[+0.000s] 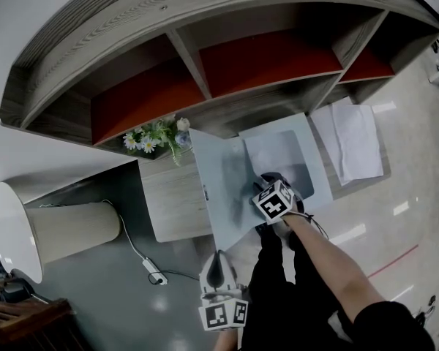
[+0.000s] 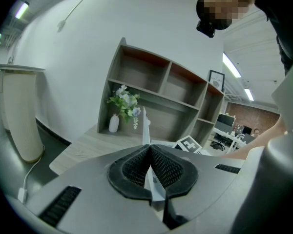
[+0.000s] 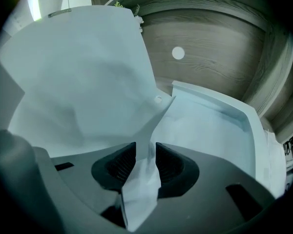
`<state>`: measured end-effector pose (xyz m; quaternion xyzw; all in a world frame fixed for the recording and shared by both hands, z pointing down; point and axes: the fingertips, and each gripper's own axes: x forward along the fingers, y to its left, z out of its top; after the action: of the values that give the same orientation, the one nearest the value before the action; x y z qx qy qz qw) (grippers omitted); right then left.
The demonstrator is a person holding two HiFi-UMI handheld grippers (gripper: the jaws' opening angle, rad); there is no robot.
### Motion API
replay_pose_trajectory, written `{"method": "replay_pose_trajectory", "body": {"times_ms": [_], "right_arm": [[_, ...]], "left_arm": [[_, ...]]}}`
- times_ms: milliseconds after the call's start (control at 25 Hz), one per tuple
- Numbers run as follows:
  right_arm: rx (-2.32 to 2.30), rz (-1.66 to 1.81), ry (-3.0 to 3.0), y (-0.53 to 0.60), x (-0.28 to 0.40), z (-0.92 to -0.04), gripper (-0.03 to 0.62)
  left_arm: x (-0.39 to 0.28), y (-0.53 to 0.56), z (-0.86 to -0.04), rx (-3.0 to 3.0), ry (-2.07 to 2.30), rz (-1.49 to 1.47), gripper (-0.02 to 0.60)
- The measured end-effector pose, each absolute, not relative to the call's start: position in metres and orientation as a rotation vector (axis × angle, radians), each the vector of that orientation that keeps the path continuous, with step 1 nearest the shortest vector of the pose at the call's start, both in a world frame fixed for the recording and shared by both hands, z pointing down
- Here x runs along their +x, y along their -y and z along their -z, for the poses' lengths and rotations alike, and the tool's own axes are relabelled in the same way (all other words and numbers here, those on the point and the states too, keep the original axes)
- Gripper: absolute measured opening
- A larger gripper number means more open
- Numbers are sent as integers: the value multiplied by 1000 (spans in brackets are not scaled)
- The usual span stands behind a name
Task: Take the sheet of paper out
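Note:
A pale blue-grey folder (image 1: pixel 318 174) lies open on the wooden table (image 1: pixel 168 203). Its cover (image 1: pixel 219 189) stands raised, and my left gripper (image 1: pixel 219 258) is shut on the cover's near edge. In the left gripper view that cover (image 2: pixel 146 123) runs edge-on out of the closed left gripper (image 2: pixel 150 155). The sheet of paper (image 1: pixel 278 152) lies inside the folder. My right gripper (image 1: pixel 267 178) reaches down onto it. In the right gripper view the sheet's (image 3: pixel 200 126) near corner is pulled up between the pads of the right gripper (image 3: pixel 145 155), beside the raised cover (image 3: pixel 78 72).
A curved shelf unit (image 1: pixel 205 72) stands behind the table. A small vase of flowers (image 1: pixel 157 136) sits at the table's back left. Loose white papers (image 1: pixel 355 141) lie to the right. A lamp shade (image 1: pixel 29 232) and a cable with a plug (image 1: pixel 155 275) are on the floor at left.

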<state>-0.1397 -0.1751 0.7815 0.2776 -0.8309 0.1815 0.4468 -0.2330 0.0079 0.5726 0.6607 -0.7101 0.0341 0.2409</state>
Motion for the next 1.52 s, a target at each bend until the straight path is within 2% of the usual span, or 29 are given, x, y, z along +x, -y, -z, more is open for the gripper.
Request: {"method": "replay_pose_trajectory", "body": {"times_ms": [200,360,800,1520], "right_arm": [[688,-441,2040,177,-139,-787,102],[703,-439,2026,179,-136,-787,64],[708,-410,2017,181,-134,-788,19],[747,-524,2156,174,-145,-737,14]], "left_arm": [[-233,-8,-573,1802,1947,-94,15],[-232,-8,-573,1801,1952,-91,15],[-231,-7,-572,1801,1957,-91,15],[-228,-3,-570,1833,1944,-71,15]]}}
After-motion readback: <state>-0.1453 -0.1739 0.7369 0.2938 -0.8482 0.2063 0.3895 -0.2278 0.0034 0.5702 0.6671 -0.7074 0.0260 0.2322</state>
